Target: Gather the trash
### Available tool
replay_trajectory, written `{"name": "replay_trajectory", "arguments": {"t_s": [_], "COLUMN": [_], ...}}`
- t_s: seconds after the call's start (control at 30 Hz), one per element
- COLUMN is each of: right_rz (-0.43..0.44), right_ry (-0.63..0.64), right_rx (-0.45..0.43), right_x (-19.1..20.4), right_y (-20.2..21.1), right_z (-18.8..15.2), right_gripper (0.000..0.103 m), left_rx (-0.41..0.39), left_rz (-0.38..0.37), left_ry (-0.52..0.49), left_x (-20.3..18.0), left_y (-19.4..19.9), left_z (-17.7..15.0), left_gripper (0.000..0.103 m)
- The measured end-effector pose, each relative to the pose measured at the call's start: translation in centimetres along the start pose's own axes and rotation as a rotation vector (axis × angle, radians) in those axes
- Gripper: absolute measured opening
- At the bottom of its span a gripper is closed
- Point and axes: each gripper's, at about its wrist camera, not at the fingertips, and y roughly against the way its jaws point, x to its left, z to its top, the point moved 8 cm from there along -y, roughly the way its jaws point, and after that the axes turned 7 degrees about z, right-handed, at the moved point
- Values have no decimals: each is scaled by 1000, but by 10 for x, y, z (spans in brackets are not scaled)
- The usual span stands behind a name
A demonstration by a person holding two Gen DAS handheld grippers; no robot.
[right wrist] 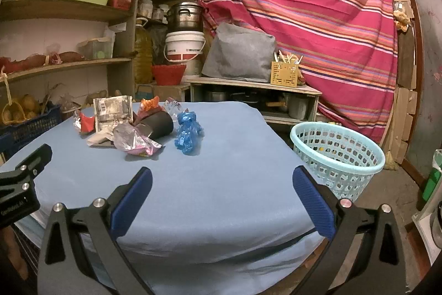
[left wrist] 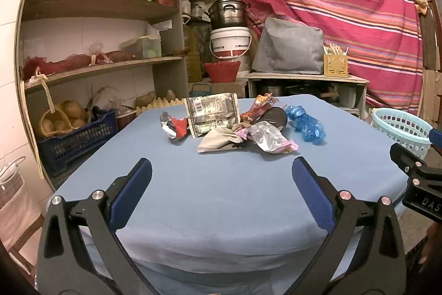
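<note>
A heap of trash lies at the far middle of the blue-covered table [left wrist: 221, 198]: a grey printed packet [left wrist: 212, 112], a red and silver wrapper [left wrist: 174, 125], a pink foil wrapper [left wrist: 269, 137], a dark tube [left wrist: 275, 116] and a crumpled blue plastic bag [left wrist: 305, 123]. My left gripper [left wrist: 221, 179] hangs open over the near table edge, well short of the heap. My right gripper [right wrist: 222, 184] is open too, nothing between its fingers. The blue plastic bag [right wrist: 187, 133] and pink wrapper [right wrist: 135, 141] lie ahead to its left. A light blue basket [right wrist: 338, 154] stands on the floor to the table's right.
Wooden shelves [left wrist: 96, 65] with boxes and a crate of potatoes [left wrist: 74, 137] stand left of the table. A low bench [right wrist: 254, 86] with a grey bag, buckets and pots is behind it. A striped red cloth [right wrist: 304, 4] hangs at the back.
</note>
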Motion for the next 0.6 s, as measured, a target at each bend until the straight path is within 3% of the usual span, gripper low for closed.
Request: {"name": "replay_trajectory", "arguments": {"t_s": [0.6], "right_rz": [1], "right_ry": [2], "right_rx": [3], "right_x": [1], "right_y": [-2], "right_z": [0], "right_gripper": [99], "left_rx": [1], "left_rz": [1], "left_ry": [-1], "left_x": [-1], "left_y": [0], "left_z": [0], "left_gripper": [98]}}
